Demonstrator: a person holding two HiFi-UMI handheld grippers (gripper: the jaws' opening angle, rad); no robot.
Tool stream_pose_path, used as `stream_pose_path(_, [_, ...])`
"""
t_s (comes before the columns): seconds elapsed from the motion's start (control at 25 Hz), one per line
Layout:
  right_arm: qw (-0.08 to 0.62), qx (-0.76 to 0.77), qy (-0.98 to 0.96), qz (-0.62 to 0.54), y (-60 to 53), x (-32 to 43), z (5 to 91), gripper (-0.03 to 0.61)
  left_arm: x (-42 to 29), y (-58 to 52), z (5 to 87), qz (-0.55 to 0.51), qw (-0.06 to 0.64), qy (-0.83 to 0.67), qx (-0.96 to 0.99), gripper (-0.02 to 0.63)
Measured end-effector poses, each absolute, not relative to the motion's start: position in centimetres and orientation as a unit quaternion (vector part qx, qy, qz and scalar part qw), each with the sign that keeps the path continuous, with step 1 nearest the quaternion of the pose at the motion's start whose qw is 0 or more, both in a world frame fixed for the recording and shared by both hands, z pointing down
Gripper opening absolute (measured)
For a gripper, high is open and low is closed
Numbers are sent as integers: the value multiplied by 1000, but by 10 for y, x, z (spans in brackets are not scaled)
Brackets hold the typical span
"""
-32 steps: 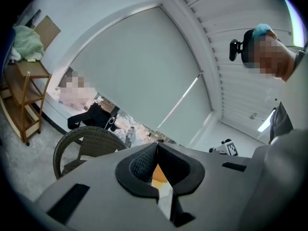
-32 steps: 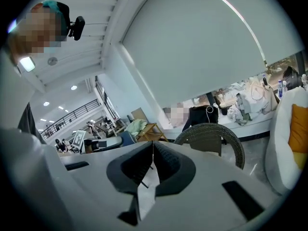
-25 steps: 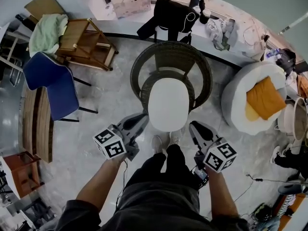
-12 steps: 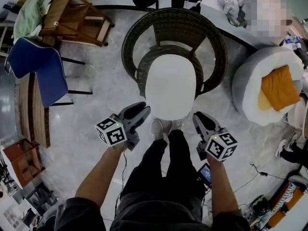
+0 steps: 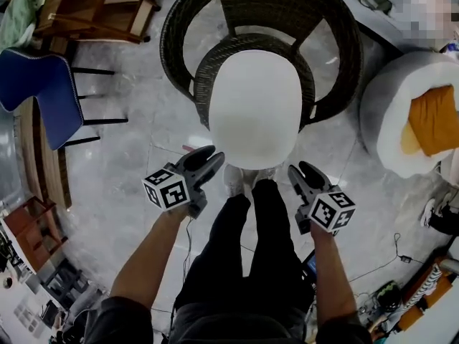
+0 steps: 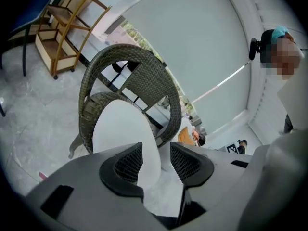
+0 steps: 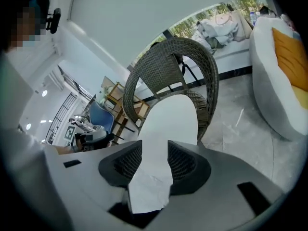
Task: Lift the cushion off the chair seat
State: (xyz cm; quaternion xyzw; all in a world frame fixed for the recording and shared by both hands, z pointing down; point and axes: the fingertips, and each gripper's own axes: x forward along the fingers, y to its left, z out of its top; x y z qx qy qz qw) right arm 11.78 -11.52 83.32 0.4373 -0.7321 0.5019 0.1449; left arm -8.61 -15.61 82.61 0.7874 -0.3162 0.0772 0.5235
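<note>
A white oval cushion lies on the seat of a dark wicker chair. My left gripper hangs just off the cushion's front left edge, and my right gripper just off its front right edge. Both jaws have just been opening and stand apart. In the left gripper view the left gripper frames the cushion edge in its gap. In the right gripper view the cushion fills the gap of the right gripper. No pad presses on it.
A blue chair and a wooden rack stand at the left. A white round pouf with an orange cushion sits at the right. The person's legs and shoes are in front of the chair. Cables lie on the floor at the lower right.
Both grippers have sunk to the level of the seat's front, and the chair now looms larger. Their jaws, shut before, now stand apart.
</note>
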Motion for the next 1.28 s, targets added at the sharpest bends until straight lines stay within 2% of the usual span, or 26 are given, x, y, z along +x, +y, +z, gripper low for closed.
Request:
stream_pose_path(0.52, [149, 427, -702, 550, -82, 123, 945, 178, -111, -111, 947, 108, 571, -363, 728, 249])
stream_pose_path(0.96, [144, 417, -695, 568, -78, 113, 989, 181, -100, -106, 992, 100, 600, -345, 715, 251])
stream_pose_path(1.12, [136, 415, -696, 570, -80, 110, 989, 179, -93, -110, 994, 99, 600, -340, 718, 217])
stream_pose_path(1.28, [110, 410, -691, 584, -84, 106, 986, 170, -85, -110, 992, 103, 598, -331, 723, 125])
